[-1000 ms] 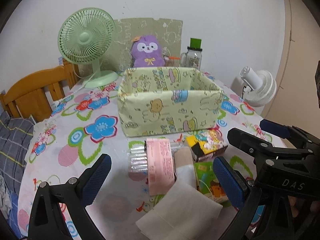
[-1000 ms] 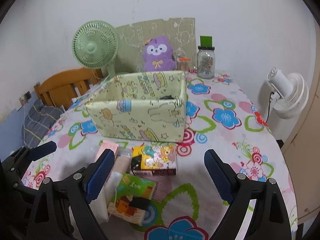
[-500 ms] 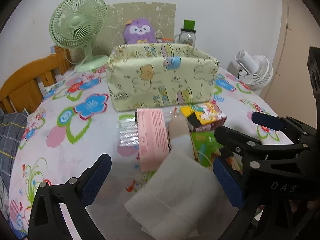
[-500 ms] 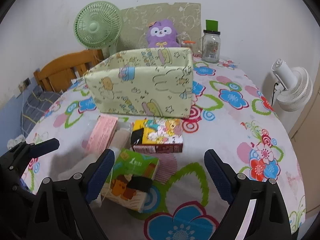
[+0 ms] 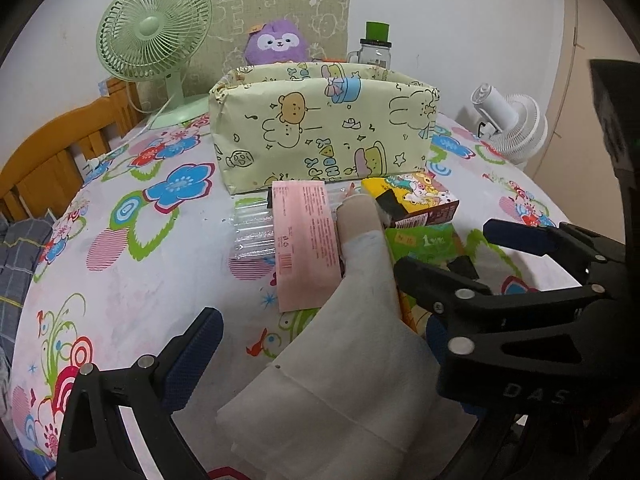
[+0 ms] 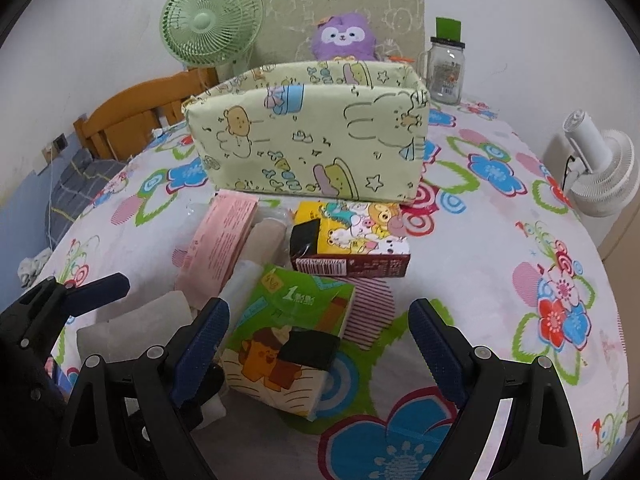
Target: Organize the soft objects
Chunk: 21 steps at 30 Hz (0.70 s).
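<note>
Two open grippers are hovering over a cluster of soft packs in front of a cartoon-print fabric bin.

The left gripper is standing with its jaws wide and empty above a folded white cloth, which is lying beside a pink packet. The right gripper is also spread wide, its fingers straddling a green tissue pack without touching it. A yellow cartoon pack is sitting just in front of the fabric bin on the floral tablecloth.
</note>
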Motion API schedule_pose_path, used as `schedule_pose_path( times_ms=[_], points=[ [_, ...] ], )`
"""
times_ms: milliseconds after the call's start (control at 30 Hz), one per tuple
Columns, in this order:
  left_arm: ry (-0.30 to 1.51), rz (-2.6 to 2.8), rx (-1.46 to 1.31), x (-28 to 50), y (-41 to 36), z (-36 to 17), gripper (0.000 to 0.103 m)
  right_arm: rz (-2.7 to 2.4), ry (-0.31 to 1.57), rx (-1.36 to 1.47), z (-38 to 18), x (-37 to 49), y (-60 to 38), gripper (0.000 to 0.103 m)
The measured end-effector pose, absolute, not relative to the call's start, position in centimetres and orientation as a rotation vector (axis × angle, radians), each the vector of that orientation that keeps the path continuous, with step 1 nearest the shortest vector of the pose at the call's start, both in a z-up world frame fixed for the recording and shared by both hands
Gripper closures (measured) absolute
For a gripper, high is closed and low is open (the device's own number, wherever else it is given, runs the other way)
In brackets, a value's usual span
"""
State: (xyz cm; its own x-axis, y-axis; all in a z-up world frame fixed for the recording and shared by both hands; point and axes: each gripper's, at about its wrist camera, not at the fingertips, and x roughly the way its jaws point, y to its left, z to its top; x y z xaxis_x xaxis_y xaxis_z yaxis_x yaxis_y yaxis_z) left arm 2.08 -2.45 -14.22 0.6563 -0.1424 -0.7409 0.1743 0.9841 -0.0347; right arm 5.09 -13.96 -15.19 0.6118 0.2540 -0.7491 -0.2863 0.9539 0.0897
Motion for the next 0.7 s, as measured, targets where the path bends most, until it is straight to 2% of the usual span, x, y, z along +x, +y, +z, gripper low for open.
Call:
schedule_pose_path(
  times_ms=[100, 200, 233, 300, 367, 400, 467, 700],
  points=[
    [0.821, -0.170, 0.060, 1.8, -2.6, -14.2, 0.001, 0.320, 0.866, -0.048, -15.4, 5.1, -13.7, 0.012],
    [0.820, -0.178, 0.064, 1.6, -2.7, -14.2, 0.012, 0.344, 0.880, -0.031, -15.6, 5.1, -13.3, 0.027],
    [0.824, -0.185, 0.061, 1.6, -2.8, -14.1, 0.018, 0.350, 0.880, -0.026, -15.6, 5.1, -13.2, 0.032],
    [0.832, -0.215, 0.052, 1.5, -3.0, -14.0, 0.029, 0.359, 0.880, -0.020, -15.5, 5.0, -13.1, 0.035],
    [0.833, -0.247, 0.055, 1.3, -3.3, -13.9, 0.044, 0.359, 0.879, -0.025, -15.5, 5.0, -13.0, 0.040],
    [0.832, -0.265, 0.055, 1.3, -3.6, -13.8, 0.047, 0.351, 0.875, -0.031, -15.4, 4.9, -13.0, 0.045],
    [0.828, -0.301, 0.055, 1.1, -4.2, -13.7, 0.056, 0.342, 0.877, -0.033, -15.4, 5.0, -12.9, 0.047],
    [0.824, -0.328, 0.040, 1.2, -4.5, -13.4, 0.065, 0.330, 0.866, -0.010, -15.1, 5.1, -13.5, 0.052]
  ],
)
